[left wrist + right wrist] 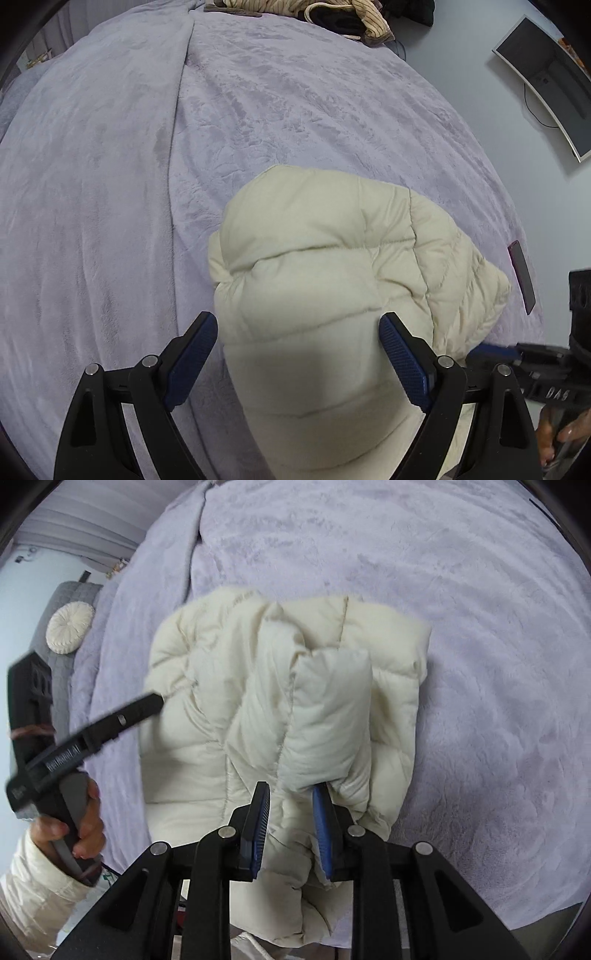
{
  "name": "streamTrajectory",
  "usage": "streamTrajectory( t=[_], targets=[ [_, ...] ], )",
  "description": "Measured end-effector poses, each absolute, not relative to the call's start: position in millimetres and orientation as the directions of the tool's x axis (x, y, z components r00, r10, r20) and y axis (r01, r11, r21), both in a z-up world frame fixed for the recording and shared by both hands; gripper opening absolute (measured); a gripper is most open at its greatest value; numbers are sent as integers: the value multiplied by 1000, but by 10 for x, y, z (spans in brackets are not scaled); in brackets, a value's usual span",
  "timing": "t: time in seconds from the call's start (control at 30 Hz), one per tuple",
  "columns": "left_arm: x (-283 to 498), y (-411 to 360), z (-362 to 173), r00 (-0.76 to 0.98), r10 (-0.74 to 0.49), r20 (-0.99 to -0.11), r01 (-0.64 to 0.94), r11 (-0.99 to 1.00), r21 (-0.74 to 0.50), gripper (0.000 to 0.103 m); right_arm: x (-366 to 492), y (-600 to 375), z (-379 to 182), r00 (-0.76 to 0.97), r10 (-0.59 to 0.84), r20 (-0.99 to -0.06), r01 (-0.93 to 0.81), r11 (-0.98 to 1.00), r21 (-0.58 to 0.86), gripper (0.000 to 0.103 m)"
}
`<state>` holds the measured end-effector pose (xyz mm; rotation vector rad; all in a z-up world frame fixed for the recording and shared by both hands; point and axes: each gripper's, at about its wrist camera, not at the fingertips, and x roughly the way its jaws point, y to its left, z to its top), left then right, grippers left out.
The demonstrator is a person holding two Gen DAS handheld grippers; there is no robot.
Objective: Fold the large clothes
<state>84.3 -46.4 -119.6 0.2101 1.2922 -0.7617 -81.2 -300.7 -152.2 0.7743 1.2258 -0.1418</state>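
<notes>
My left gripper (pixel 297 332) stands wide open, its blue pads either side of a puffy fold of the cream jacket (pixel 332 266) without pinching it. My right gripper (pixel 291 805) is partly closed on a quilted fold of the jacket (pixel 280 686); the fabric bulges between the pads and seems held, though I cannot tell how firmly. In the right view my left hand (pixel 79 827) grips its handle at the near left, the tool's tip touching the jacket's left edge. The jacket lies bunched at the near edge of the lilac blanket (pixel 110 184), which spreads far beyond it. A dark phone (pixel 521 275) lies on the blanket just right of the jacket. Farthest off, striped clothes (pixel 332 13) are heaped; a monitor (pixel 546 81) sits at the far right.
</notes>
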Motion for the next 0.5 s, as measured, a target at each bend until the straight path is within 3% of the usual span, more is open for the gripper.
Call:
streamTrajectory(
  t=[0.23, 0.5],
  targets=[
    [609, -209, -1232, 79, -362, -929, 566, 783, -257, 90, -614, -3380, -1777, 355, 257, -899, 612, 663, 431, 26],
    [452, -124, -1249, 84, -344, -935, 549, 799, -244, 90, -497, -3415, -1956, 305, 261, -916, 619, 677, 399, 26]
  ],
)
